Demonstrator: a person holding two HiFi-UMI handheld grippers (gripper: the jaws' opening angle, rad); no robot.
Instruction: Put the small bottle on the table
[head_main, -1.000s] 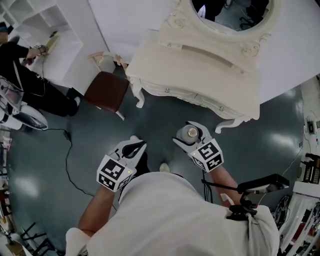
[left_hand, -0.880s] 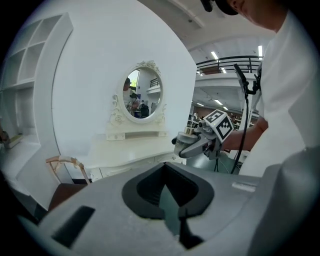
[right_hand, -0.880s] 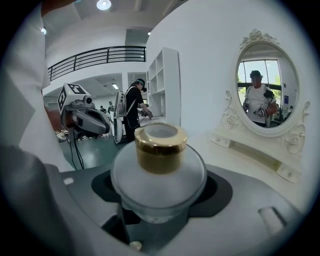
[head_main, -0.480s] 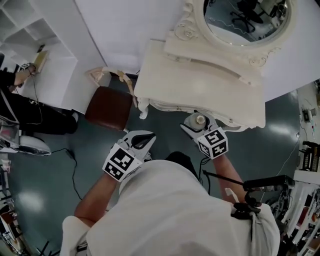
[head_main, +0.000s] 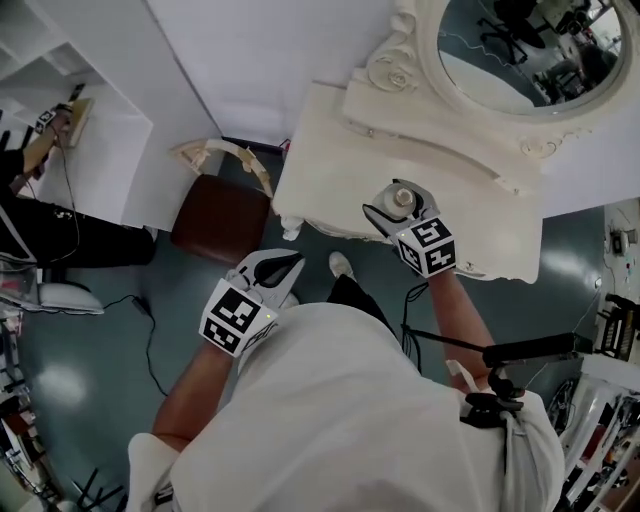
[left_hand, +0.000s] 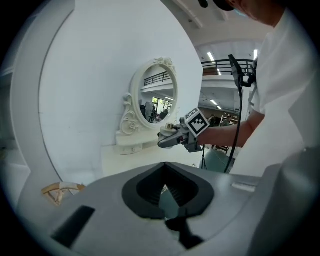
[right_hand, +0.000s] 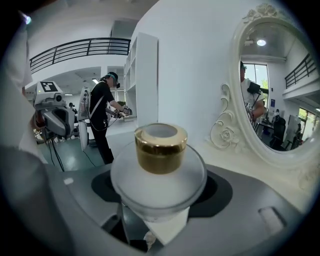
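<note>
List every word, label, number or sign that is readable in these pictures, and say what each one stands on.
No readable text in any view.
Left gripper and right gripper: the square markers on their cubes are black-and-white patterns, no letters or digits.
Small bottle, held in the right gripper: gold cap, frosted body, no label showing.
Dressing table and mirror: carved ornament only, no writing.

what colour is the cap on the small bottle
Gold, with a pale top; the cap of the small bottle shows best in the right gripper view.
</note>
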